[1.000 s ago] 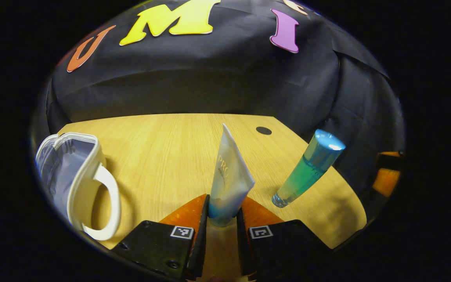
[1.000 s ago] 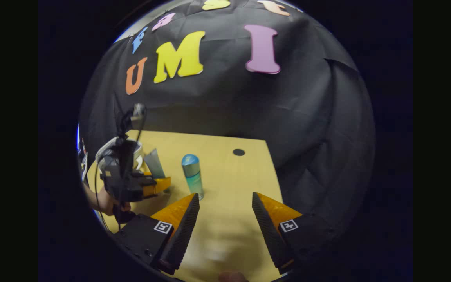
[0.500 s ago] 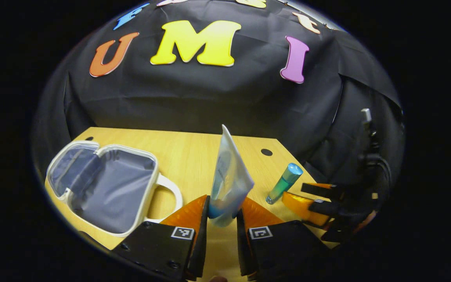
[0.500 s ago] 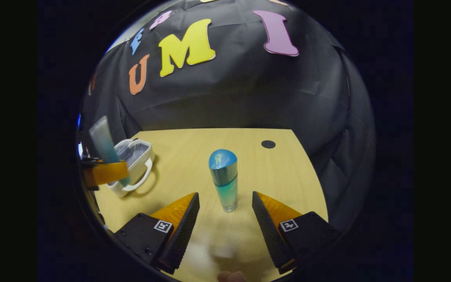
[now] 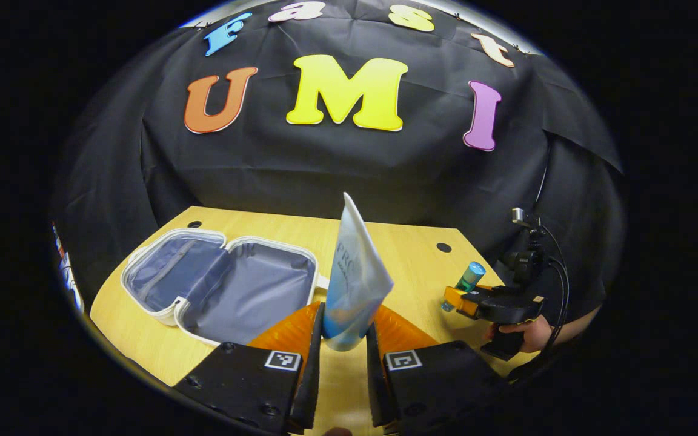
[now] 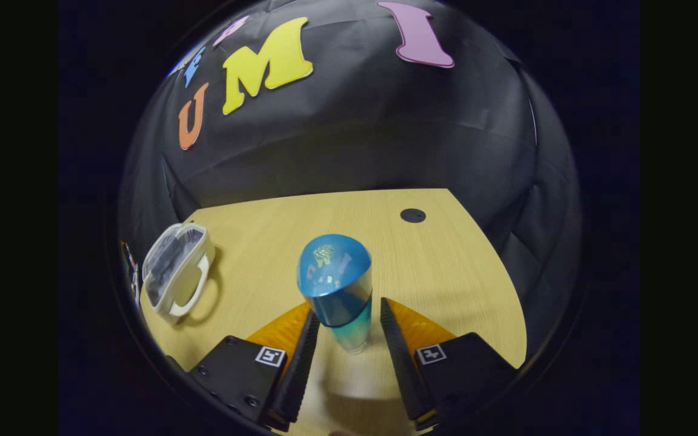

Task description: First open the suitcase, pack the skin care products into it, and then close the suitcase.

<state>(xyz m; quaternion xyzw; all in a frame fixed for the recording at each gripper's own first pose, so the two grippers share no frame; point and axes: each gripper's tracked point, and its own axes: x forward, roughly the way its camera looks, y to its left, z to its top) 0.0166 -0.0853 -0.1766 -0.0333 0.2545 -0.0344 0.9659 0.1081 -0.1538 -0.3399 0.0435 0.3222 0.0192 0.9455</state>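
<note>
Here, left gripper (image 5: 344,330) clamps a white tube (image 5: 354,280) above the open suitcase (image 5: 222,284).
Right gripper (image 6: 343,330) brackets the blue-capped bottle (image 6: 338,289); contact unclear; bare table (image 6: 446,266) beyond.

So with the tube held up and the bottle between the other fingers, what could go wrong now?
1. The tall bottle stands upright between the right gripper fingers; uneven closing might tip it.
2. The left gripper grips the tube only at its bottom end, so it might slip or swing before reaching the open suitcase.
</note>
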